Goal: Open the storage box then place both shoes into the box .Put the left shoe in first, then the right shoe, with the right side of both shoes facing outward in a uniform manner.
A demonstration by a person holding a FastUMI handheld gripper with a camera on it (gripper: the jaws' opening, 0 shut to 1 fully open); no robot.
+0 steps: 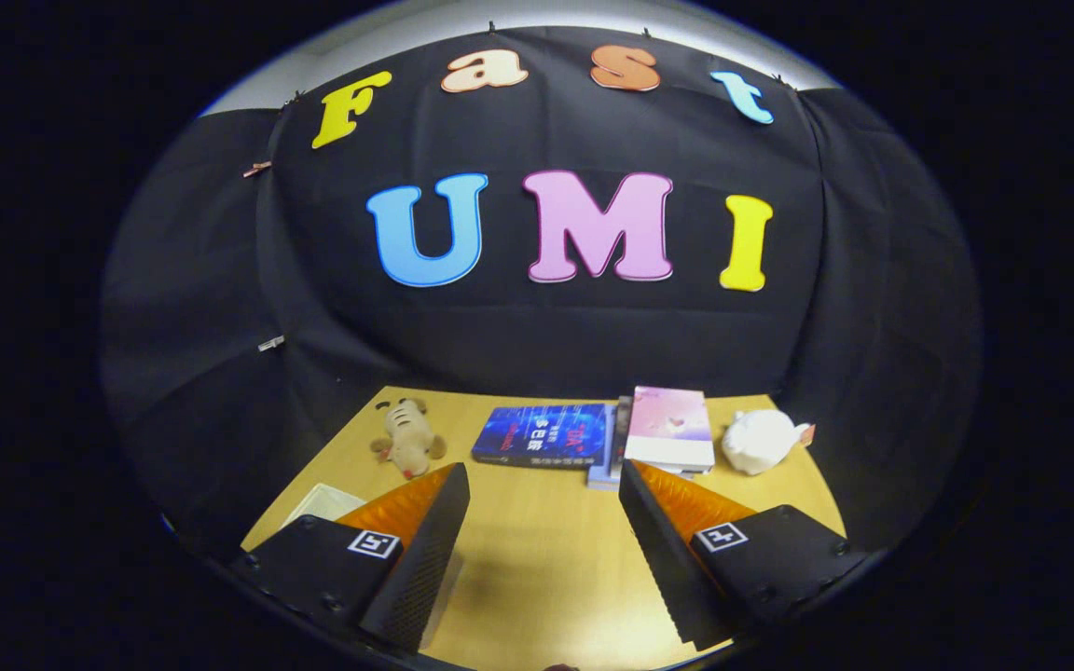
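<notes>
Gripper view: hand-held gripper [544,477] hovers over light wooden tabletop [546,559], fingers spread wide, nothing between them. White translucent plastic storage box [324,503] shows only a corner, just left of the left finger, partly hidden behind it; lid state unclear. Beyond the fingers along the far table edge: tan plush toy animal [408,436], dark blue hardcover book [543,434], pink-covered book [670,427] stacked on other books, white plush toy [761,440] at far right.
</notes>
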